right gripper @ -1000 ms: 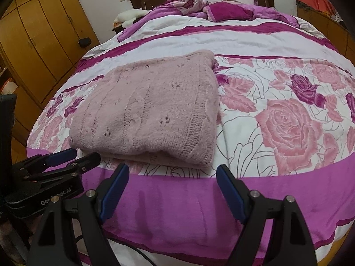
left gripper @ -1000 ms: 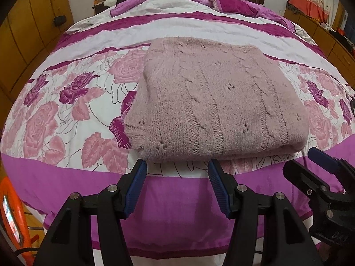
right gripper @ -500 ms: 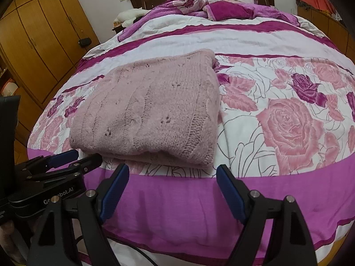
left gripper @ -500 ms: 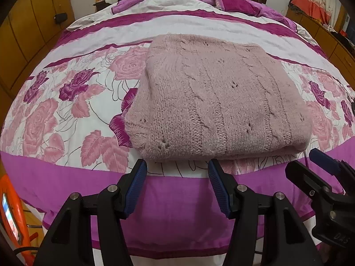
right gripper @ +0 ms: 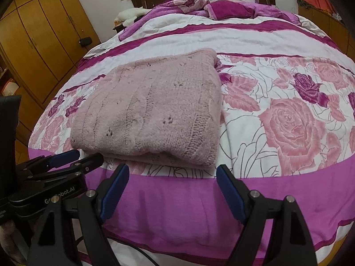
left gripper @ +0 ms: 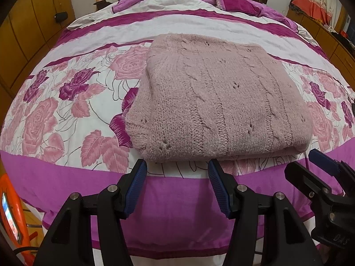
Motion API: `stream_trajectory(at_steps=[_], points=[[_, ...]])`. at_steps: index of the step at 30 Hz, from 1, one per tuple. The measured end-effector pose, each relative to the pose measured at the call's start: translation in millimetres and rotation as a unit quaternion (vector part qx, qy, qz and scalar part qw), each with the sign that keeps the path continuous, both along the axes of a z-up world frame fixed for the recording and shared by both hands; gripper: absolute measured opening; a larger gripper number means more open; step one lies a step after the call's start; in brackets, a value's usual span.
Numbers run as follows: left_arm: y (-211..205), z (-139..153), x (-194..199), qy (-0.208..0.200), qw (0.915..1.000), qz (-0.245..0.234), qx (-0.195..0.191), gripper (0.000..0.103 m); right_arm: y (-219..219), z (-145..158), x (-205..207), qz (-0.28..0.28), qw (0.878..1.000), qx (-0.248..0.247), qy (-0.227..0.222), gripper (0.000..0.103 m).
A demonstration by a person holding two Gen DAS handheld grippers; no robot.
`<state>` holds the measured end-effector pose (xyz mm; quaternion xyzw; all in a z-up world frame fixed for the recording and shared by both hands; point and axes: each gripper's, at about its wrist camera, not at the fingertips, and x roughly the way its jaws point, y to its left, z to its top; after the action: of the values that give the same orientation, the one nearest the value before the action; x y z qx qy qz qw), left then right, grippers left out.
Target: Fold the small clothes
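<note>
Wardrobe (right gripper: 42, 42) at left. My left gripper (left gripper: 177, 184) hangs jaws apart, empty, just short of the folded sweater (left gripper: 213, 102) on the bedspread (left gripper: 66, 115). My right gripper (right gripper: 173, 186), jaws wider, empty, near its right corner. Pillows (right gripper: 224, 6) far behind.

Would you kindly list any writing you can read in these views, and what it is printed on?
"G...bot.AI", middle letters hidden, on the left gripper body.
"DAS", seen upside down and uncertain, on the right gripper body.
Screen on the orange device: too blurred to read.
</note>
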<state>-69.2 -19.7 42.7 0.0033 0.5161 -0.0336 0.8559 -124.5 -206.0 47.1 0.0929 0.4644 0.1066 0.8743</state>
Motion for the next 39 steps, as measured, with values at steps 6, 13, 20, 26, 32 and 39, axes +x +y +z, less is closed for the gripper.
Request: stream_trajectory(at_steps=[6,13,20,26,32,39], points=[[-0.1,-0.2,0.1,0.001,1.0000,0.000,0.000,0.035,-0.4,0.7,0.3,0.000,1.000,0.001,0.001,0.084],[-0.2,0.0,0.0,0.000,1.0000,0.000,0.000,0.035,-0.9,0.4,0.3,-0.001,1.000,0.004,0.003,0.084],[0.9,-1.4,0.6,0.002,1.0000,0.001,0.000,0.035,-0.6,0.5,0.3,0.000,1.000,0.005,0.004,0.084],[0.9,-1.4,0.7,0.002,1.0000,0.000,0.000,0.035,-2.0,0.3,1.0,0.000,1.000,0.005,0.004,0.084],[0.7,-1.3,0.6,0.002,1.0000,0.000,0.000,0.035,-2.3,0.4,1.0,0.001,1.000,0.005,0.004,0.084],[0.3,-1.8,0.0,0.004,1.0000,-0.001,0.000,0.035,-2.7,0.2,1.2,0.001,1.000,0.005,0.004,0.084]])
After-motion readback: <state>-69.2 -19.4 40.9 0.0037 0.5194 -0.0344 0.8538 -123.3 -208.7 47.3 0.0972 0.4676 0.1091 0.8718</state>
